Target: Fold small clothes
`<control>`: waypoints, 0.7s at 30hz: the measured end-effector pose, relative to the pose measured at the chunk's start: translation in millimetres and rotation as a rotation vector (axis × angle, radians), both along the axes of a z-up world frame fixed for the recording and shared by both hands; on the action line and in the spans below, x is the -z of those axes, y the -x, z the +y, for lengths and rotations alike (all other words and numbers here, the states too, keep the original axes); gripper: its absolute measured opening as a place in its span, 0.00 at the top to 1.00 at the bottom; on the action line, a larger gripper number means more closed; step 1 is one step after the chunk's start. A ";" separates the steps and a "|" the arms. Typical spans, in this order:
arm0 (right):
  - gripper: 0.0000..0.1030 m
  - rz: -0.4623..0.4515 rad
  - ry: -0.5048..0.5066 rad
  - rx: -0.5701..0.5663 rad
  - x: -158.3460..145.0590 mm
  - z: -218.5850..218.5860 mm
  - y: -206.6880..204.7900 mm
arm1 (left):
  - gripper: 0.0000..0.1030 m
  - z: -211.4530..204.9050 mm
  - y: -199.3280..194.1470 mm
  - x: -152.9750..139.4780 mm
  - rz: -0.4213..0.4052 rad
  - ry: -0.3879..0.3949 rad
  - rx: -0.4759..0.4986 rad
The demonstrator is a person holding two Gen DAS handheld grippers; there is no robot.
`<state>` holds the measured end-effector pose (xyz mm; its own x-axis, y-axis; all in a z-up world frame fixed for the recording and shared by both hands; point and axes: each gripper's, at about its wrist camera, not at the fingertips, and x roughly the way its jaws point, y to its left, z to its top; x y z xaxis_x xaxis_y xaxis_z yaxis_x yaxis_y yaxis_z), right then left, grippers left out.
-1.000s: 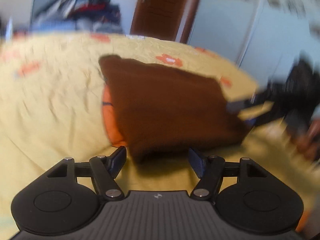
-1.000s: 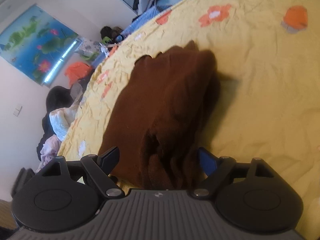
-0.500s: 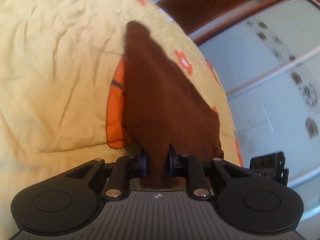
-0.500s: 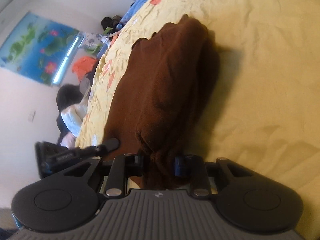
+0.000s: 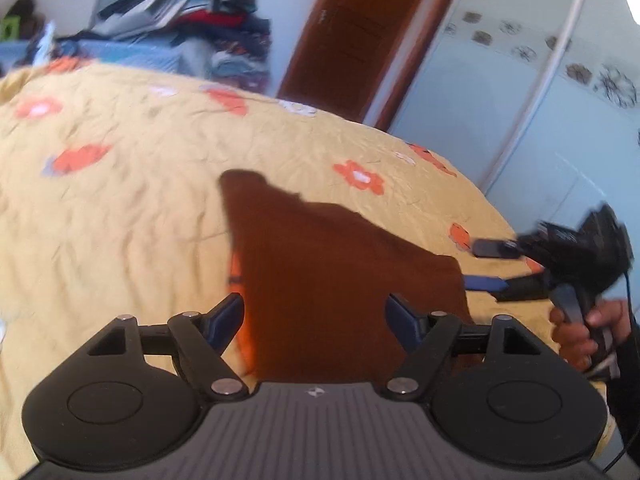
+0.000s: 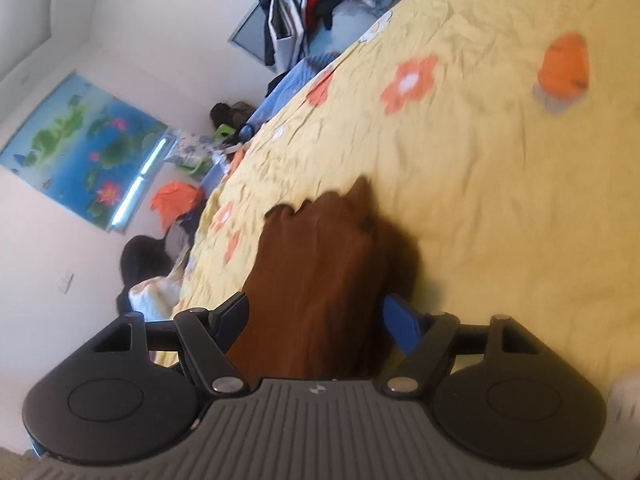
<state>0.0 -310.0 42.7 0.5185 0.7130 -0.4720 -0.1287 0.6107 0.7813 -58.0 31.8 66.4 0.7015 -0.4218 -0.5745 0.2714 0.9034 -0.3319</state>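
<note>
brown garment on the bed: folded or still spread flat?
Folded. The brown garment lies bunched in stacked layers on the yellow bedspread, with rolled edges at its far end.

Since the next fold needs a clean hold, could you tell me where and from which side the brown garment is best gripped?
Probably by its near edge, coming in low from the front. The brown garment lies flat on the yellow bedspread, its near edge closest to both tools. The left gripper and right gripper have just been opening and now stand open at that edge, pads clear of the cloth. Pinch one near corner each.
</note>
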 end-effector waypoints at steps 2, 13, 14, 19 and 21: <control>0.49 0.022 0.011 -0.019 6.0 10.2 -23.1 | 0.25 -23.4 -10.1 5.7 -0.015 -0.033 0.073; 0.72 0.034 0.138 -0.068 27.0 5.9 -56.7 | 0.20 -63.6 7.6 27.9 -0.104 -0.217 0.157; 0.59 0.019 0.121 -0.055 19.8 2.7 -53.6 | 0.20 -57.4 9.4 24.6 -0.101 -0.198 0.153; 0.55 -0.086 -0.005 -0.045 -18.0 17.8 -69.7 | 0.20 -56.3 -4.9 22.7 -0.075 -0.207 0.150; 0.51 -0.085 0.012 -0.128 -21.6 53.4 -85.8 | 0.20 -65.9 -14.9 32.2 -0.053 -0.241 0.147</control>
<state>85.8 -256.7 64.2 0.4621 0.7707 -0.4387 -0.2719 0.5940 0.7571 -43.0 -34.1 34.2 0.6746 -0.3771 -0.6346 0.4168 0.9041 -0.0940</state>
